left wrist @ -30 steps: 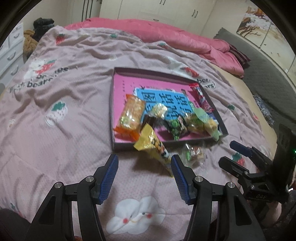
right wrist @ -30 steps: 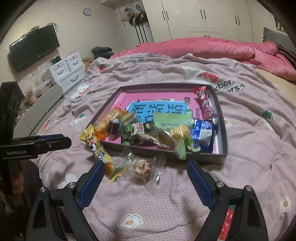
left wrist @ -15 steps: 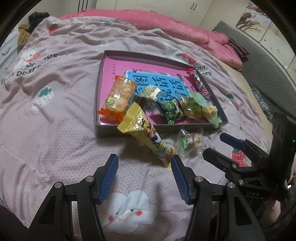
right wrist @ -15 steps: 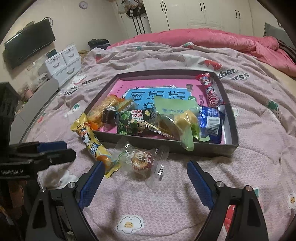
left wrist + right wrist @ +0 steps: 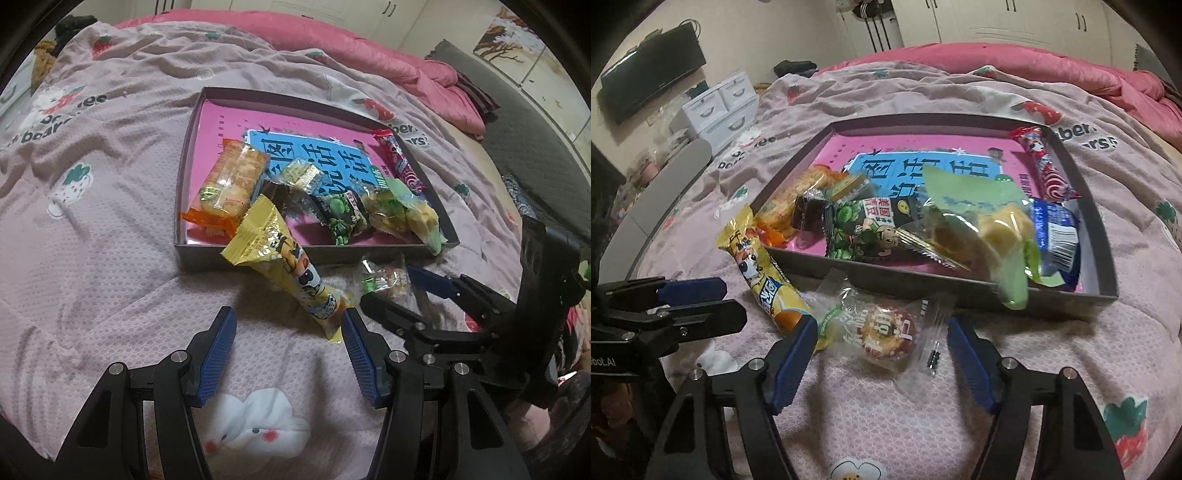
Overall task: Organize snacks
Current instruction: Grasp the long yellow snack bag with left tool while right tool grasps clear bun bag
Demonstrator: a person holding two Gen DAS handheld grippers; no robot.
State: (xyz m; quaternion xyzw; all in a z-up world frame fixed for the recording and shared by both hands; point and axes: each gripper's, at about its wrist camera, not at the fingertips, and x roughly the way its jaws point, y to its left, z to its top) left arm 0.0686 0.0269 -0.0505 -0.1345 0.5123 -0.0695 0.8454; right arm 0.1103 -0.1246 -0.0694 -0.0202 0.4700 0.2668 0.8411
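Observation:
A dark grey tray (image 5: 369, 254) (image 5: 905, 284) with a pink floor lies on the bed and holds several snack packs. A yellow snack pack (image 5: 284, 266) (image 5: 764, 273) leans against its front wall. Its lower end lies just ahead of my left gripper (image 5: 290, 332) (image 5: 727, 301), which is open and empty. A clear packet with a round red snack (image 5: 886, 332) (image 5: 384, 280) lies on the sheet in front of the tray. My right gripper (image 5: 882, 343) (image 5: 395, 295) straddles it. Its jaws are closing, the pads close beside the wrapper's edges.
The pink strawberry-print bedsheet (image 5: 110, 240) is wrinkled. A rolled pink quilt (image 5: 406, 66) lies at the far side. White drawers (image 5: 720, 107) and a wall TV (image 5: 650, 74) stand to the left. A grey padded surface (image 5: 535, 147) runs along the right.
Both grippers have come down and closer to the snacks in front of the tray. The right jaws have narrowed around the clear packet. The left jaws kept their width.

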